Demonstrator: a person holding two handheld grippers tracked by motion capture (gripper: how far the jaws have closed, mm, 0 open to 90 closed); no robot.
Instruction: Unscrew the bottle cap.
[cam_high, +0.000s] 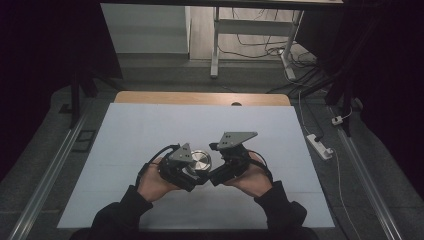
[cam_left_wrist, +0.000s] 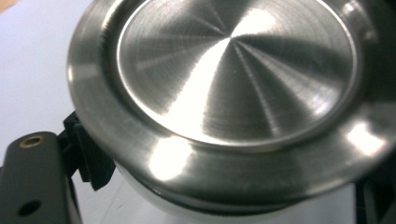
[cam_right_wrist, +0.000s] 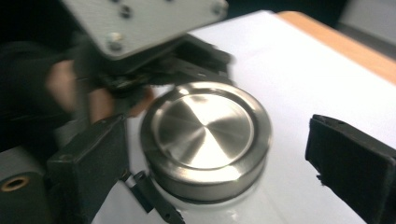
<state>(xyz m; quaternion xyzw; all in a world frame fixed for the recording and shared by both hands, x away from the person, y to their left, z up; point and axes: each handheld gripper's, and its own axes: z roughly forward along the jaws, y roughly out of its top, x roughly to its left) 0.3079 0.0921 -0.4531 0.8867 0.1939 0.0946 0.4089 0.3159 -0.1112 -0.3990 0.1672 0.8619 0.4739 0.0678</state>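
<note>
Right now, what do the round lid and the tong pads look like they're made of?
The round lid looks like brushed stainless steel: silvery, fine radial streaks, bright glare, a stepped rim. Below it a pale body shows, perhaps glass or plastic; hard to tell. The right tongs have matte black pads, seemingly rubber or foam, dull and slightly rough-edged. The left tongs are clamped on that container.
</note>
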